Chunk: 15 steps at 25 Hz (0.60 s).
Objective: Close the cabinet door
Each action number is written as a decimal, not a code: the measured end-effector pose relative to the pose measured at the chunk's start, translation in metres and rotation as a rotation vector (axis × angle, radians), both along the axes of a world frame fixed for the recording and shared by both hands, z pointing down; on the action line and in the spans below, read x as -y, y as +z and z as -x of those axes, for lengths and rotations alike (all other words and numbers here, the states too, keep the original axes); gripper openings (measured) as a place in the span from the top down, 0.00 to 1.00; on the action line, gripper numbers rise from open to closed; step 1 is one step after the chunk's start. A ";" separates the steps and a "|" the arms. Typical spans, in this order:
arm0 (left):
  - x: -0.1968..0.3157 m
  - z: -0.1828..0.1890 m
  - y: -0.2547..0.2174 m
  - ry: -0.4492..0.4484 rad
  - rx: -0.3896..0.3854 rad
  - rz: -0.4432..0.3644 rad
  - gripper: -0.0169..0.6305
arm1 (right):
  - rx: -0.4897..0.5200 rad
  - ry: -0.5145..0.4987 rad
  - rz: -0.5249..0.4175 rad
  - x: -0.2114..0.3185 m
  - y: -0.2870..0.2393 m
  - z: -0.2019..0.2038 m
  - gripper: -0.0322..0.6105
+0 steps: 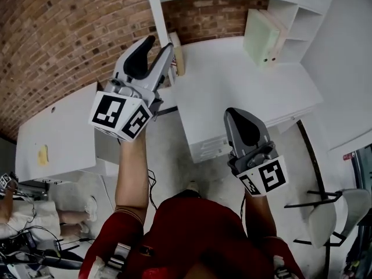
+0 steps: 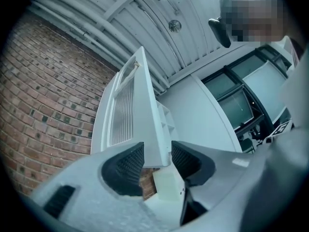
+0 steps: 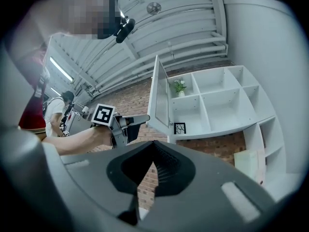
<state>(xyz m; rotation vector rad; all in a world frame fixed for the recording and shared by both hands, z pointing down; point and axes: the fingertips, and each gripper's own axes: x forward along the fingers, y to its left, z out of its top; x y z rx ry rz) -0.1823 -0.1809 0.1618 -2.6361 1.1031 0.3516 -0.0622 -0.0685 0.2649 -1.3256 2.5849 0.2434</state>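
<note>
The white cabinet door (image 3: 158, 98) stands swung out, edge-on to the open white shelf cabinet (image 3: 217, 100). In the left gripper view the door (image 2: 137, 110) rises straight ahead, and its lower edge shows between the spread jaws of my left gripper (image 2: 157, 161); whether the pads touch it I cannot tell. From the head view, the left gripper (image 1: 164, 50) is raised toward the door's edge (image 1: 156, 10). In the right gripper view, the left gripper (image 3: 137, 121) has its tip just beside the door's lower corner. My right gripper (image 3: 153, 151) is shut and empty, and in the head view this gripper (image 1: 235, 116) is held lower over the desk's front.
A white desk (image 1: 250, 92) with a drawer unit (image 1: 212, 147) stands below the cabinet, a pale green box (image 1: 261, 36) on it. A second white table (image 1: 58, 132) is at left, a chair (image 1: 331, 214) at right. Another person (image 1: 23, 214) sits at the lower left. Brick wall behind.
</note>
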 end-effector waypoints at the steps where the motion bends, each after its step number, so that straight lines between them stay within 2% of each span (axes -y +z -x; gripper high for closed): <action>1: 0.004 -0.001 0.000 0.006 0.003 -0.003 0.71 | -0.001 0.002 0.004 0.006 0.001 0.002 0.93; 8: 0.010 -0.014 -0.004 0.096 -0.033 -0.043 0.68 | 0.002 0.040 0.007 0.048 0.008 0.009 0.93; 11: 0.013 -0.013 -0.006 0.115 -0.043 -0.054 0.67 | 0.005 0.086 0.001 0.065 0.008 0.014 0.93; 15: 0.017 -0.036 -0.004 0.120 -0.044 -0.077 0.66 | 0.001 0.119 0.002 0.081 0.013 -0.001 0.93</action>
